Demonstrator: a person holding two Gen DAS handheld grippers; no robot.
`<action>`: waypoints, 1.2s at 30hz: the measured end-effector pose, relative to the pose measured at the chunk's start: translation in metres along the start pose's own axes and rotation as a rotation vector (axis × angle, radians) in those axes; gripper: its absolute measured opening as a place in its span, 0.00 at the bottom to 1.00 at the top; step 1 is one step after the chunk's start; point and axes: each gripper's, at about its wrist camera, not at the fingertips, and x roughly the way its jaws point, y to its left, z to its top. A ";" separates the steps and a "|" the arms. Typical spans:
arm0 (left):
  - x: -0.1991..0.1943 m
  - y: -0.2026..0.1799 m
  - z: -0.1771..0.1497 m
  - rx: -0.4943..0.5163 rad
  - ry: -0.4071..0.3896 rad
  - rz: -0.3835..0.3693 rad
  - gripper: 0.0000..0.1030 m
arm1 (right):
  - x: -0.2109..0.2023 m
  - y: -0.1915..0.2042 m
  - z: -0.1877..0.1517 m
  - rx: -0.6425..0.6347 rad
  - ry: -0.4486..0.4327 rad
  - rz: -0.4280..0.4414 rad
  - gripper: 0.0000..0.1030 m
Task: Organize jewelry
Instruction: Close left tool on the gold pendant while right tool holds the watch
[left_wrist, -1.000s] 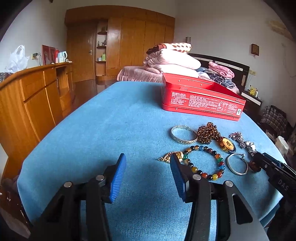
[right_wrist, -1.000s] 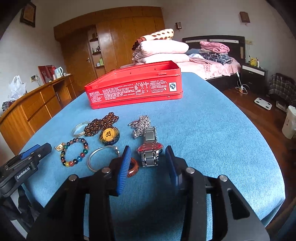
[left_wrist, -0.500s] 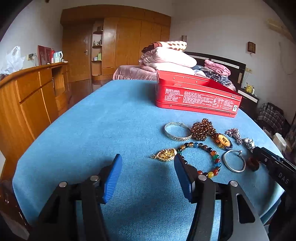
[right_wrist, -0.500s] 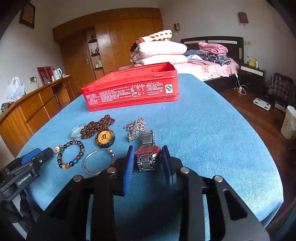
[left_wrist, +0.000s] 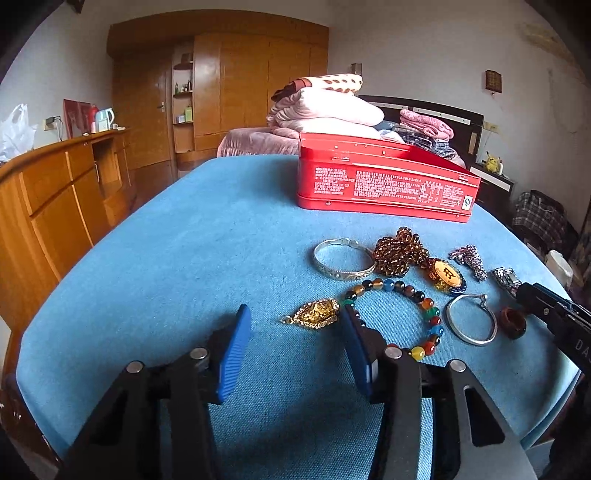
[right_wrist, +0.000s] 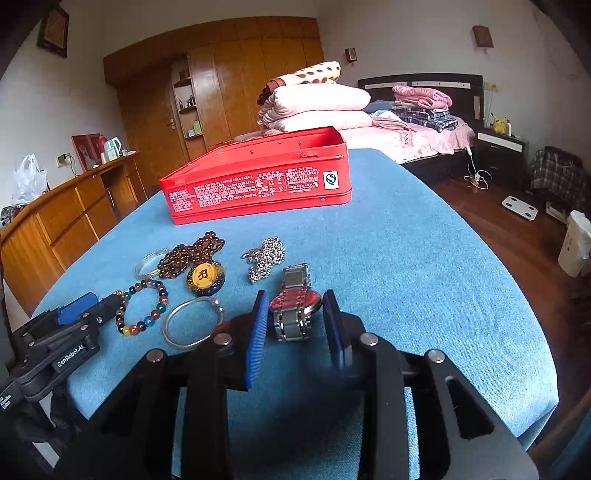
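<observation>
Gold pendant (left_wrist: 317, 314) only in left view, wristwatch (right_wrist: 294, 306) only clear in right

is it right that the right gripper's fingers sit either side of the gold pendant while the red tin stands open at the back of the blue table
Not quite. The right gripper has its fingers either side of the red-faced watch, as the right wrist view shows. The gold pendant lies ahead of the left gripper. The rest holds: the red tin stands open at the back of the blue table.

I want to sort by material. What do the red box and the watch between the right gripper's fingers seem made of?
Red box: probably painted tin, glossy, with rolled rim and rivets. Watch: seemingly polished steel, shiny grey bracelet links, with a red face.
</observation>
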 end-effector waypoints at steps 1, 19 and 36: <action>0.001 -0.001 0.000 0.001 -0.001 -0.005 0.42 | 0.001 0.000 0.000 -0.001 0.001 0.000 0.28; -0.013 -0.002 0.003 -0.015 -0.037 -0.019 0.28 | -0.004 0.001 0.000 -0.010 -0.015 0.006 0.28; -0.018 -0.002 0.007 -0.014 -0.049 -0.022 0.28 | 0.010 0.007 0.000 -0.039 0.035 -0.022 0.37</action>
